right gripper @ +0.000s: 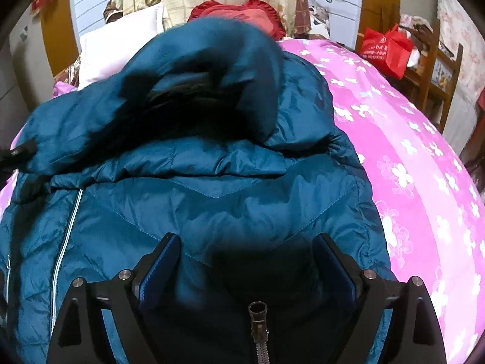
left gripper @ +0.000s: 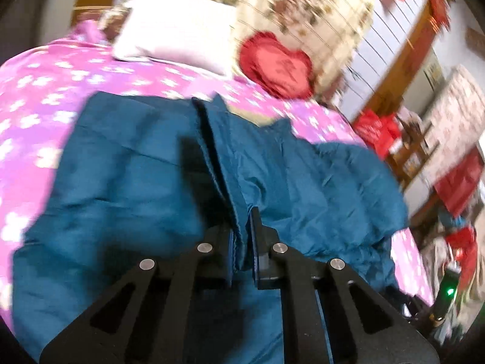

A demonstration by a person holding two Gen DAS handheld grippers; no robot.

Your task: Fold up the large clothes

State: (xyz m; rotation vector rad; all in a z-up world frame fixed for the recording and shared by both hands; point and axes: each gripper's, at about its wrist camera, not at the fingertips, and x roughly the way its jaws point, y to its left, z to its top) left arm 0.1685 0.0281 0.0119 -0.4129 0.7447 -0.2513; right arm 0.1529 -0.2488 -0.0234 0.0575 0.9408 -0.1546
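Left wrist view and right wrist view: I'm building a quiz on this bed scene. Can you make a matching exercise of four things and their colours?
Things:
1. jacket
2. bedspread
3. pillow
4. heart cushion

Colours:
A. red
B. white
C. teal blue
D. pink with white flowers

Pairs: 1-C, 2-D, 3-B, 4-A

blurred shelves (left gripper: pixel 424 139), jacket (right gripper: pixel 212 212) hem cut off
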